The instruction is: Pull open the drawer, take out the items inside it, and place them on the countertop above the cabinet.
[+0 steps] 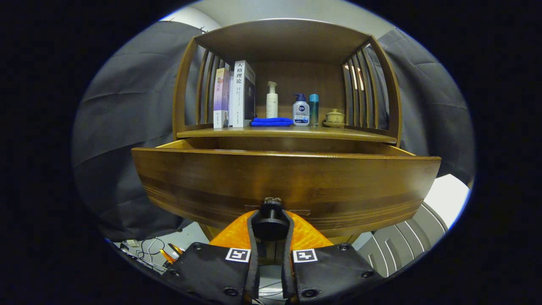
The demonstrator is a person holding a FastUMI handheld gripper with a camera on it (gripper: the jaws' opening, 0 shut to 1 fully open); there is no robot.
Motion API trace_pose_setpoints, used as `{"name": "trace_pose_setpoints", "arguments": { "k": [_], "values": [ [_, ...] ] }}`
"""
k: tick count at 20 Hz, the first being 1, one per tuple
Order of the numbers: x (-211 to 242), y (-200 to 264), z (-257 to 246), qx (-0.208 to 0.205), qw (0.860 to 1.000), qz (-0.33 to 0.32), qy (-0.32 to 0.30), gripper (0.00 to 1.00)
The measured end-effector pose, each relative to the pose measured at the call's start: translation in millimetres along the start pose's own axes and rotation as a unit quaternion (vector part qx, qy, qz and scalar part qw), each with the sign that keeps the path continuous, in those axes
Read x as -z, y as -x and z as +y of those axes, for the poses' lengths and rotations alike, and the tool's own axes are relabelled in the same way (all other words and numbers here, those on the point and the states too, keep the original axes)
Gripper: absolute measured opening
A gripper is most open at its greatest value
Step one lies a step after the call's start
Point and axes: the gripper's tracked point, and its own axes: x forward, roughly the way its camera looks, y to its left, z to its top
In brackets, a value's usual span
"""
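Observation:
A wooden cabinet's drawer (pixel 286 182) stands pulled out toward me, its front panel close ahead. My gripper (pixel 271 222) is shut on the drawer's black round knob (pixel 271 223), one orange finger (pixel 237 233) pressing on each side of it. The drawer's inside is hidden behind its front panel. Above it runs the countertop (pixel 364 134), which carries two upright books (pixel 235 95), a folded blue cloth (pixel 271 122), a white pump bottle (pixel 272 100), a white-and-blue pump bottle (pixel 301 110), a teal bottle (pixel 313 109) and a small lidded pot (pixel 334 117).
Slatted wooden sides (pixel 360 89) and a top board (pixel 283 40) enclose the countertop shelf. Black cloth (pixel 123 127) hangs behind the cabinet. Cables (pixel 148 250) lie on the floor at lower left, and a grey ribbed surface (pixel 406 237) sits at lower right.

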Motion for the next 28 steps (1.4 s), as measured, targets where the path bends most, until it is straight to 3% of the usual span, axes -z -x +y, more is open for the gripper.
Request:
{"name": "trace_pose_setpoints", "arguments": {
  "k": [20,23,28],
  "values": [
    [11.7,35.1,5.9,-0.019,1.0,0.014,0.011,0.23],
    [11.7,36.3,8.2,-0.032,0.999,0.037,0.002,0.35],
    [-33.0,56.6,-1.1,-0.038,0.999,0.001,0.001,0.74]
  ]
}}
